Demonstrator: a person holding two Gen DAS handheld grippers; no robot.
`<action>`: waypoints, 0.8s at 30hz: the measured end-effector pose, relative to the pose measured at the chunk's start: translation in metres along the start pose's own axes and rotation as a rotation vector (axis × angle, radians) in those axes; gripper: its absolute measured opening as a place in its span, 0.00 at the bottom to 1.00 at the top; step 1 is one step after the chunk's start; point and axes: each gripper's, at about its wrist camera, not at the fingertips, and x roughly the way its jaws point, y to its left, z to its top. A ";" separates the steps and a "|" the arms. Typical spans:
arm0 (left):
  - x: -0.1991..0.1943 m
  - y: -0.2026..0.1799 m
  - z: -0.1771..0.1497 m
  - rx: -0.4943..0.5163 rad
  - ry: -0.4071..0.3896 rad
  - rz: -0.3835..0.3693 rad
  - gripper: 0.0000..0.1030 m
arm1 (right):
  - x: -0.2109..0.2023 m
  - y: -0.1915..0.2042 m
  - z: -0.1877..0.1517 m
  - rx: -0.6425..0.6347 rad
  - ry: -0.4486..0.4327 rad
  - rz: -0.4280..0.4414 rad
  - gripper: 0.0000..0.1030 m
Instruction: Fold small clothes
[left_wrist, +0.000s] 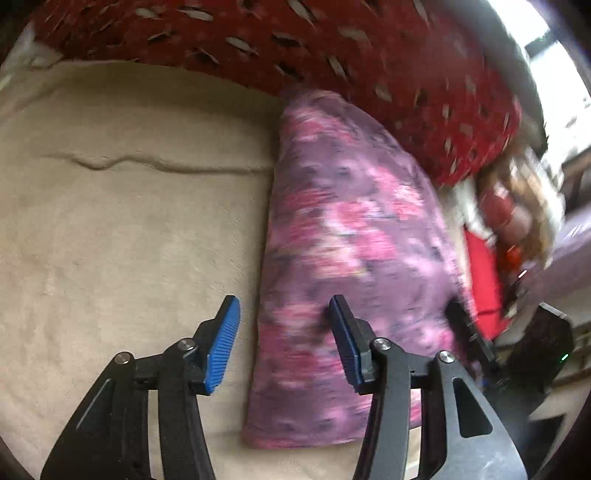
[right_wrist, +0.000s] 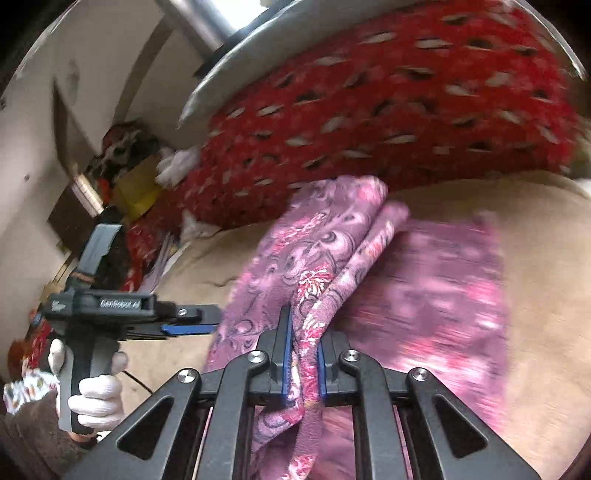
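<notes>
A purple and pink patterned cloth (left_wrist: 351, 236) lies on a beige bed cover (left_wrist: 129, 221). My left gripper (left_wrist: 284, 339) is open just above its near left edge, holding nothing. In the right wrist view my right gripper (right_wrist: 303, 354) is shut on a bunched fold of the same cloth (right_wrist: 314, 266), lifted above the flat part (right_wrist: 443, 295). The left gripper (right_wrist: 192, 325) shows there at the left, held by a white-gloved hand (right_wrist: 96, 398) beside the cloth's edge.
A red patterned pillow (left_wrist: 332, 55) lies along the far side of the bed, also in the right wrist view (right_wrist: 369, 110). Cluttered clothes and boxes (right_wrist: 125, 166) sit beyond the bed's end. A red item (left_wrist: 484, 280) lies past the cloth.
</notes>
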 end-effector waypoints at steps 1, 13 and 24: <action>0.012 -0.006 -0.003 0.009 0.023 0.024 0.48 | -0.005 -0.017 -0.006 0.029 0.005 -0.031 0.10; 0.015 -0.016 0.007 -0.003 -0.002 0.024 0.50 | -0.006 -0.075 -0.002 0.246 -0.009 0.036 0.44; 0.051 -0.030 0.035 -0.005 -0.004 0.055 0.62 | 0.027 -0.080 0.050 0.169 -0.041 -0.015 0.09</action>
